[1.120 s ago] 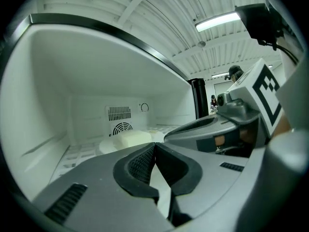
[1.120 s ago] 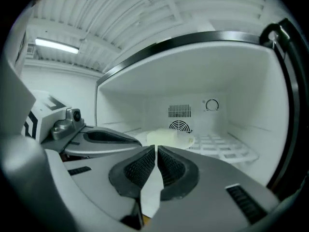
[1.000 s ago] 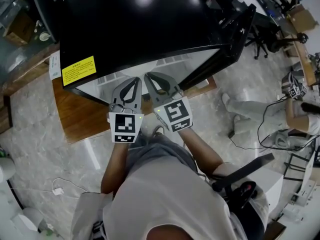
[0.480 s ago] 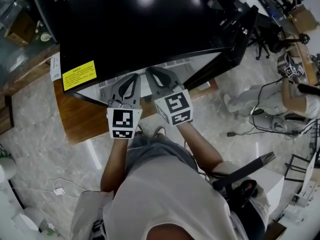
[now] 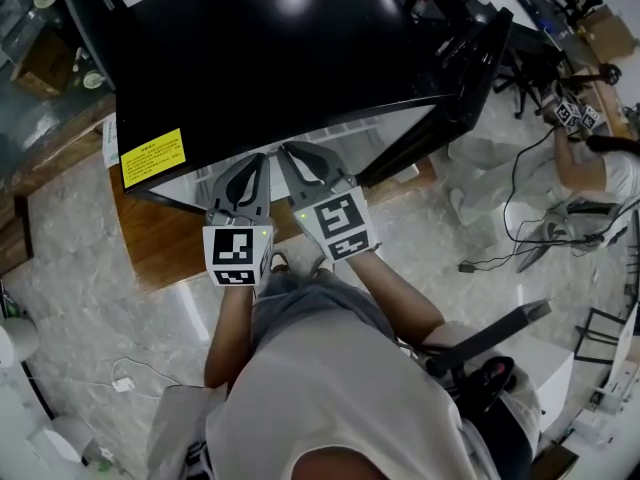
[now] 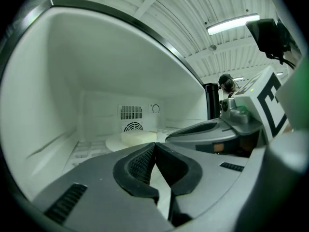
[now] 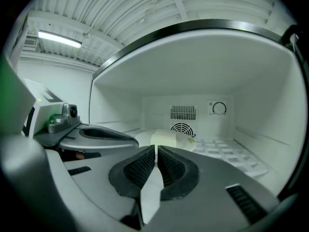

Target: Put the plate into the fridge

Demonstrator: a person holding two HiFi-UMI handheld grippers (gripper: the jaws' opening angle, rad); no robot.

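You are standing square to the fridge (image 5: 280,58), which is sitting at 12 o'clock with its door swung open toward 2 o'clock. You are holding both claws side by side at the mouth of the white compartment, pointing in and slightly down.

Left gripper (image 6: 155,145): its 2 jaws are meeting at the tips, and nothing is sitting between the ribbed pads.

Right gripper (image 7: 157,149): its jaws are standing very narrow, with only a thin slit between the pads and nothing in it.

The plate (image 6: 116,141) is lying flat on the fridge shelf (image 7: 227,153), deep inside and close to the back wall, well apart from both claws. A pale block (image 7: 163,138) is resting on it. From the left jaw tips the plate is showing at 11 o'clock; from the right jaw tips the block is showing at 12 o'clock.

On the back wall, a round vent (image 7: 182,128) is sitting just behind the plate, and a dial (image 7: 219,108) is showing at 2 o'clock of that vent.

A yellow label (image 5: 152,152) is showing on the fridge's front edge at 10 o'clock of the claws.
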